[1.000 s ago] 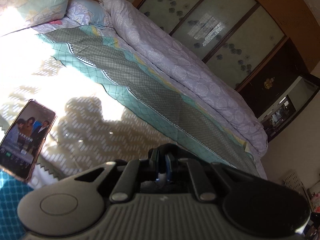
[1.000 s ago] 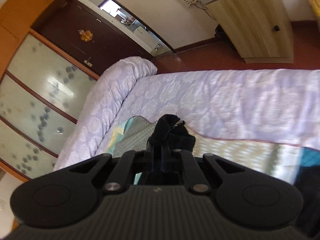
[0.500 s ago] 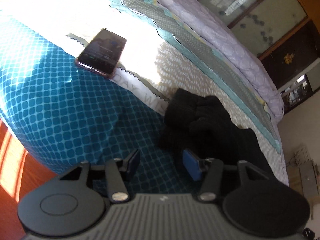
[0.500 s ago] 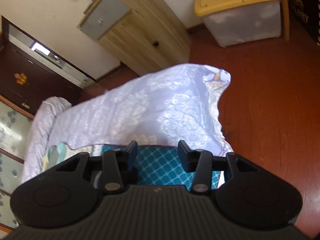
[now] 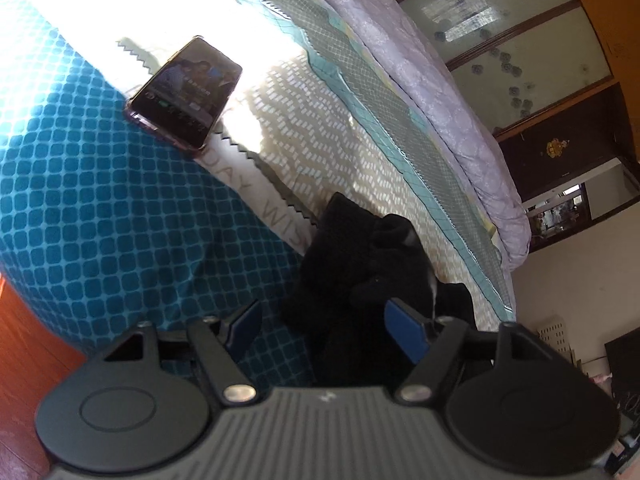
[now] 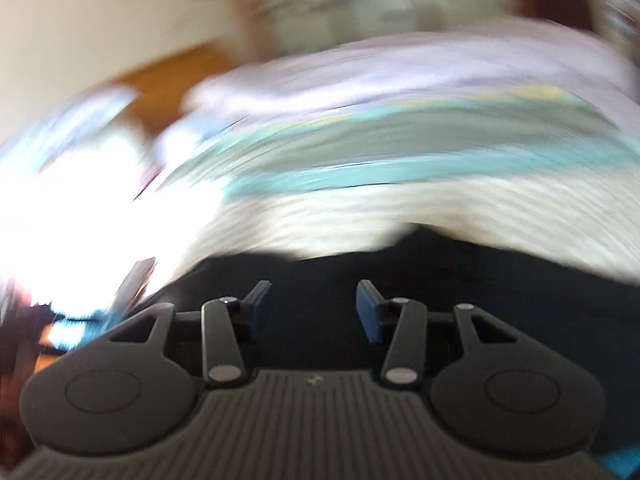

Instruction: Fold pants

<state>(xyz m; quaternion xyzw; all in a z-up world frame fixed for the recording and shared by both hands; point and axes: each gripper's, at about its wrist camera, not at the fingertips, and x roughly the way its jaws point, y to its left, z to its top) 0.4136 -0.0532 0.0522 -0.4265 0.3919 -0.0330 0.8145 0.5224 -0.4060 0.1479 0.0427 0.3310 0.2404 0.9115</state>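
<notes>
Left claw angled down over the bed, jaws wide and just opened further, blue pads gripping nothing. Black pants bunched in a loose heap straight ahead of that claw, near edge of the heap reaching in between the 2 fingers, pads clear of the cloth on both sides as far as can be told. Beyond the pants and up to the left of the claw, a phone lying face up with its screen lit, resting across the seam between the teal checked sheet and the pale sunlit panel. Further out, to the upper right of the claw, a lilac quilt rolled along the far side of the bed, with frosted wardrobe doors behind it. Over to the right claw: jaws also spread wide, likewise just opened further, nothing pinched between the 2 blue pads. Dark cloth of the pants lying directly under and ahead of that claw, filling the gap between the fingers from below. Everything past it badly smeared by blur: only bands of teal, cream and lilac bedding readable ahead.
</notes>
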